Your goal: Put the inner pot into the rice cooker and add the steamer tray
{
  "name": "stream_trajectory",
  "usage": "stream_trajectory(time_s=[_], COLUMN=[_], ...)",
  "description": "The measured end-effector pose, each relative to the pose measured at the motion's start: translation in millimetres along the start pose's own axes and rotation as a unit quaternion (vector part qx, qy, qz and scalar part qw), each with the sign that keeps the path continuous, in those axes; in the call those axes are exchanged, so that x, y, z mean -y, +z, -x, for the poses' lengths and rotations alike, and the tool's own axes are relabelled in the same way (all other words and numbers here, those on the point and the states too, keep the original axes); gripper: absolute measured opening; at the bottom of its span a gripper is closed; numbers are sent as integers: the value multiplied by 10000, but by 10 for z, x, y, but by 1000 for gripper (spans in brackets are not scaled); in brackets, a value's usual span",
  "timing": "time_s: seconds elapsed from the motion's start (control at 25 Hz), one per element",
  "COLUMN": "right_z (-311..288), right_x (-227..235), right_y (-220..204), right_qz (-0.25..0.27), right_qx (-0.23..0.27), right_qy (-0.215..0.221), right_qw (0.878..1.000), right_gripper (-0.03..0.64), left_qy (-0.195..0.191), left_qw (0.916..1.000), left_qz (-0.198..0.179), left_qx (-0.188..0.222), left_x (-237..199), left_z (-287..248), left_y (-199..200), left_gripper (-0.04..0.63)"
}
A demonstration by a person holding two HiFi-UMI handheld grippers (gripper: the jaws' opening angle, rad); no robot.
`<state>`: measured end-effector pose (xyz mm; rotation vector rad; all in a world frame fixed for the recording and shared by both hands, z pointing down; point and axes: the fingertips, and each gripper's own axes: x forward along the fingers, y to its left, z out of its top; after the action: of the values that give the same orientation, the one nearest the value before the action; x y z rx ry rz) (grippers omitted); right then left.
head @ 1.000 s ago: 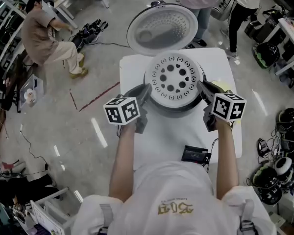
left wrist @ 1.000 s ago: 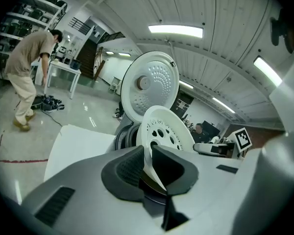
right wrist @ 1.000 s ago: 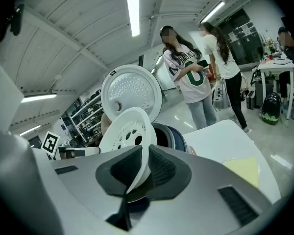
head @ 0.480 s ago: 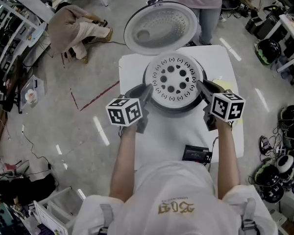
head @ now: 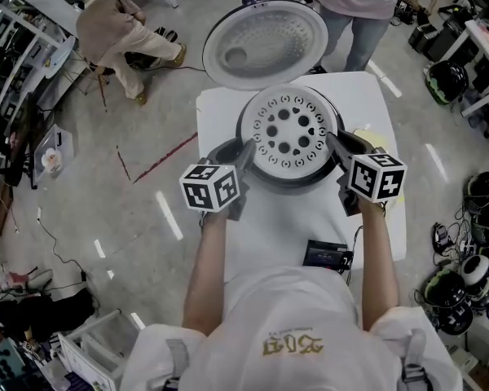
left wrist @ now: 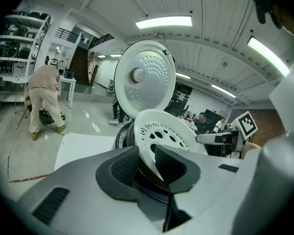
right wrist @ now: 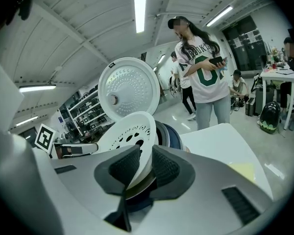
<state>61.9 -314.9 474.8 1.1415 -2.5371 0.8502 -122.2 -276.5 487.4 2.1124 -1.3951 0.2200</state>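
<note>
Since a second earlier, the person in beige point(head: 118, 27) on the floor at upper left had gone from a crouch to bending over nearer the top edge. The standing person point(head: 360, 2) in the white and green shirt had shifted to the right. Both grippers had kept their places at the cooker while their jaws widened. The white table point(head: 220, 112) filled the middle of the head view. On it stood the rice cooker point(head: 287, 182) with its lid point(head: 265, 43) swung up and back, the dimpled inner face toward the camera. The steamer tray point(head: 289, 129), a white round disc pierced with holes, sat in the mouth of the cooker and covered what lay beneath it. The left gripper point(head: 243, 149) reached to the tray's left edge and the right gripper point(head: 334, 141) to its right edge, each with its marker cube toward the person. In the left gripper view the tray's rim stood between the two dark pads; the jaws were opening, and a dark gap showed between one pad and the rim. In the right gripper view the rim likewise lay between the pads, close along one with a gap at the other, so those jaws stood apart and not clamped. A small black device point(head: 324, 255) lay near the table's near edge. A yellow sheet point(head: 376, 142) lay on the table just beside the right gripper.
</note>
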Motion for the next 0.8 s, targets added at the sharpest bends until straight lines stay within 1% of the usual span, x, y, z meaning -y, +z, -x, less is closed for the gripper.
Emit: stream_trajectory(time_s=[0.12, 0.28, 0.44, 0.48, 0.52, 0.56, 0.64, 0.68, 0.8], right_z=[-8, -5, -24, -26, -27, -28, -27, -24, 9], right_x=[-7, 65, 80, 71, 61, 53, 40, 36, 40], right_y=[3, 14, 26, 20, 12, 2, -15, -16, 2], right_qz=[168, 653, 871, 957, 1058, 1147, 1207, 1186, 1136], right_qx=[34, 53, 56, 50, 37, 21, 17, 37, 132], right_qy=[-104, -483, -649, -701, -751, -793, -832, -840, -886], right_qw=[9998, 9967, 9941, 9929, 9915, 9902, 9892, 9894, 9895], right_gripper=[81, 95, 95, 100, 127, 138, 143, 143, 144], left_qy=[78, 241, 335, 397, 482, 571, 690, 715, 735], left_qw=[9999, 9993, 9985, 9979, 9967, 9951, 9922, 9916, 9915], left_qz=[-72, -276, -426, -517, -646, -789, -1009, -1057, -1051], left_qx=[11, 47, 42, 3, -65, -143, -224, -229, -212], left_x=[-17, 15, 11, 0, -9, -15, -15, -12, -3], left_z=[6, -35, -51, -46, -46, -49, -58, -61, -67], left_y=[-4, 10, 16, 3, -20, -48, -88, -96, -99], left_gripper=[112, 124, 132, 147, 219, 248, 256, 258, 262])
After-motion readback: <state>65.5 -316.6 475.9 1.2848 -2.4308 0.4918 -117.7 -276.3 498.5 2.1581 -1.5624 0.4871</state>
